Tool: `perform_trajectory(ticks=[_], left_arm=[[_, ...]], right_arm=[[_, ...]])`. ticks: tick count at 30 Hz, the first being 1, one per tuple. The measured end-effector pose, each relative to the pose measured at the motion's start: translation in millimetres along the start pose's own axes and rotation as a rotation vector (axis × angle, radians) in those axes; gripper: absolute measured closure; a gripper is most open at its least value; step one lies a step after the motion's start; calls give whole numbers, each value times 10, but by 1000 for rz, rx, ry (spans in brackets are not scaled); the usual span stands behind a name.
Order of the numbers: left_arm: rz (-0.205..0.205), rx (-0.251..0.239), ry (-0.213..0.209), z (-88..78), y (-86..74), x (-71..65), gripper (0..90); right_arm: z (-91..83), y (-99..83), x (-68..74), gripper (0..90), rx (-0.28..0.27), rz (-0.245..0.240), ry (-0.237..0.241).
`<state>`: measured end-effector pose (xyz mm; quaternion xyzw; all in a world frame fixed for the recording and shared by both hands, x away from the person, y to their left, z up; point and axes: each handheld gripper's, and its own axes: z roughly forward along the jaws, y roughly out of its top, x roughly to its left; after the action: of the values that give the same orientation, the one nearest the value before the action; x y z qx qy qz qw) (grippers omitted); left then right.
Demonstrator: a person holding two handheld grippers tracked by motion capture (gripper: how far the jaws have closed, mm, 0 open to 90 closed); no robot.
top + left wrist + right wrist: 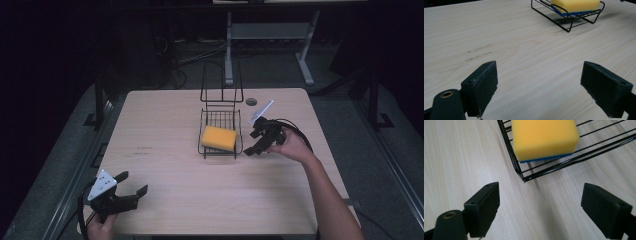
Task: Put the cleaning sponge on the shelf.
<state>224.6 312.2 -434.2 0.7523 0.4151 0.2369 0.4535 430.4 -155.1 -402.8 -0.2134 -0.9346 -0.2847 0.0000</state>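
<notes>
High view: we see sponge (pixel 218 138) lying in wire rack (pixel 220 149) at table (pixel 165 120) centre. Right tool (pixel 255 143) just beside rack's right edge, jaws wide apart, empty. Left tool (pixel 134 184) near table's front-left corner, jaws wide apart, empty.

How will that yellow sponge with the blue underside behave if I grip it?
The yellow sponge with the blue underside looks like soft foam, so probably light and squashy under the jaws. Flat-sided, it shouldn't roll. It may snag the black wire basket when lifted.
</notes>
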Motion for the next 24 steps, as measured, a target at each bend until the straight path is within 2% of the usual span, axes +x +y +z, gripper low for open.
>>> perform_trajectory(ticks=[24], left_arm=[[5,4,-3,8,2,-14,135]], right_arm=[[-29,-380,94,150,-6,39,1]])
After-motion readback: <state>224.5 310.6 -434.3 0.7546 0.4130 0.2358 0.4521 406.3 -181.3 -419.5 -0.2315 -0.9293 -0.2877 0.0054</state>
